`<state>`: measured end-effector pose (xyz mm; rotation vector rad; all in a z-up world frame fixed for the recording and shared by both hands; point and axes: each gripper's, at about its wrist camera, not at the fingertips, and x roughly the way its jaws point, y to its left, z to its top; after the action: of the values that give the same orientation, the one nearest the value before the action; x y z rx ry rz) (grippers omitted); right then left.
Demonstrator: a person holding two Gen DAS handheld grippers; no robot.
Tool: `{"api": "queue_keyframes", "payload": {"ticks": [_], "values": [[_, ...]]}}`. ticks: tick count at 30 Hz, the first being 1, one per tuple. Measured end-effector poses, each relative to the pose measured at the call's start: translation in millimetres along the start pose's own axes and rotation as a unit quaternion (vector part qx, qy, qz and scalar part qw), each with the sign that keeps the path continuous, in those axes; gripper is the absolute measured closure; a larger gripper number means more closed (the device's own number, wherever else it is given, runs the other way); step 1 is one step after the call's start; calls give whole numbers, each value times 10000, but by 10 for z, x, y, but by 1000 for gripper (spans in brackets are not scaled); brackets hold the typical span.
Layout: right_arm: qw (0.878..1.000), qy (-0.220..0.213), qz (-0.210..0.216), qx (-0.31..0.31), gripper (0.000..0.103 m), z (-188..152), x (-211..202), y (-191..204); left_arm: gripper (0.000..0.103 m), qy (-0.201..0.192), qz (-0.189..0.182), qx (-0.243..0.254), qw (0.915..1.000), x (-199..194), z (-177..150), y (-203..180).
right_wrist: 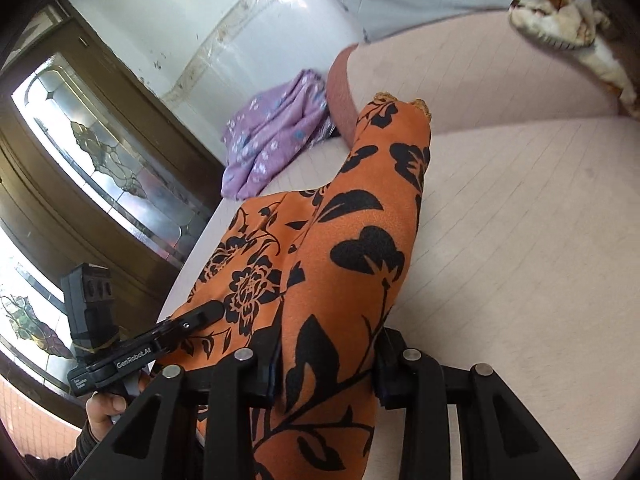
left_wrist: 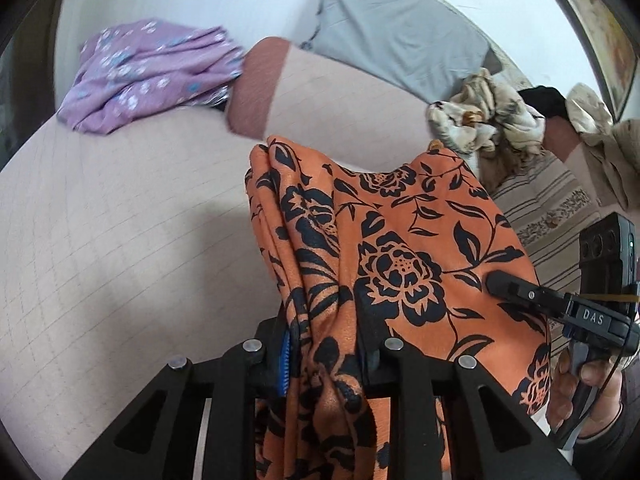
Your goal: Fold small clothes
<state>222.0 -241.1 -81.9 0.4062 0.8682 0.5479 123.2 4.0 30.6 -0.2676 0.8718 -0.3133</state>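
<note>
An orange garment with a black flower print hangs lifted above the pale pink bed sheet. My left gripper is shut on a bunched edge of it. My right gripper is shut on another edge of the same garment. Each gripper shows in the other's view, the right one at the cloth's right side and the left one at its left side. The cloth spans between them and drapes over both pairs of fingers.
A folded purple flowered garment lies at the far left of the bed, also in the right wrist view. A cream patterned cloth and a grey sheet lie at the back. A glass-paned wooden door stands left.
</note>
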Motion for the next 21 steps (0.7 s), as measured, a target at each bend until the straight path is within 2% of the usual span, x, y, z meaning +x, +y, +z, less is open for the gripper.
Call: {"api": "queue_keyframes", "payload": {"ticks": [5, 17, 21], "values": [[9999, -140, -69, 13, 67, 56, -188, -263, 77, 57, -25, 139, 9999, 103, -46, -200], [9998, -160, 23, 98, 67, 59, -79, -392, 77, 94, 121, 170, 9997, 202, -5, -230], [9995, -198, 67, 229, 67, -22, -47, -506, 77, 192, 189, 209, 9994, 375, -32, -221]]}}
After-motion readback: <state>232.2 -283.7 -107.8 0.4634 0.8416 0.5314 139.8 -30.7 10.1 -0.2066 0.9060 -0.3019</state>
